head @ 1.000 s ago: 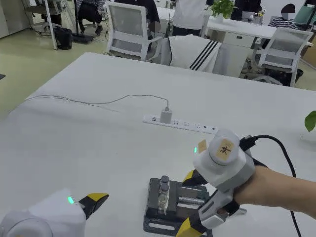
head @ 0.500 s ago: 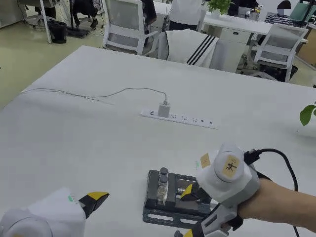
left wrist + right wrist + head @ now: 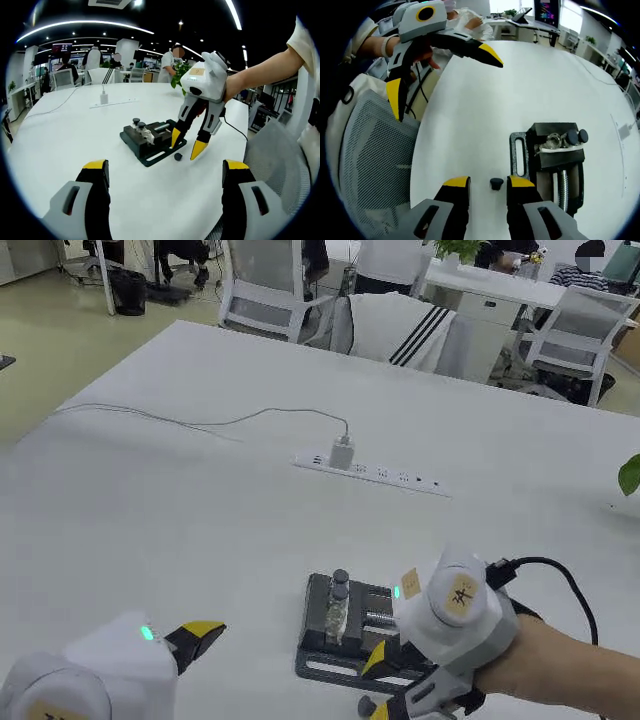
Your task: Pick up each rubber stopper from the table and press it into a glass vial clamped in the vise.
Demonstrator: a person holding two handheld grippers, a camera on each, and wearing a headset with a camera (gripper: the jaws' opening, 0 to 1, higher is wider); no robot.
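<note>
A black vise (image 3: 322, 652) stands near the table's front edge and clamps a row of glass vials (image 3: 339, 606). In the right gripper view two vials carry dark stoppers (image 3: 576, 136), and one vial (image 3: 552, 141) is open-mouthed. A loose dark rubber stopper (image 3: 496, 183) lies on the table beside the vise, also seen as the stopper (image 3: 366, 705) and the stopper (image 3: 178, 156). My right gripper (image 3: 488, 182) is open, its jaws straddling that stopper without touching it. My left gripper (image 3: 165, 167) hovers wide open with nothing in it, left of the vise (image 3: 150, 141).
A white power strip (image 3: 370, 472) with a plugged charger and a thin cable lies mid-table. Office chairs and another desk stand beyond the far edge. A mesh chair (image 3: 370, 165) sits close to the near edge. A plant leaf (image 3: 630, 475) pokes in at right.
My right gripper has come down from beside the vise to the table in front of it, over the loose stopper. The left gripper has stayed put. The head camera shifted.
</note>
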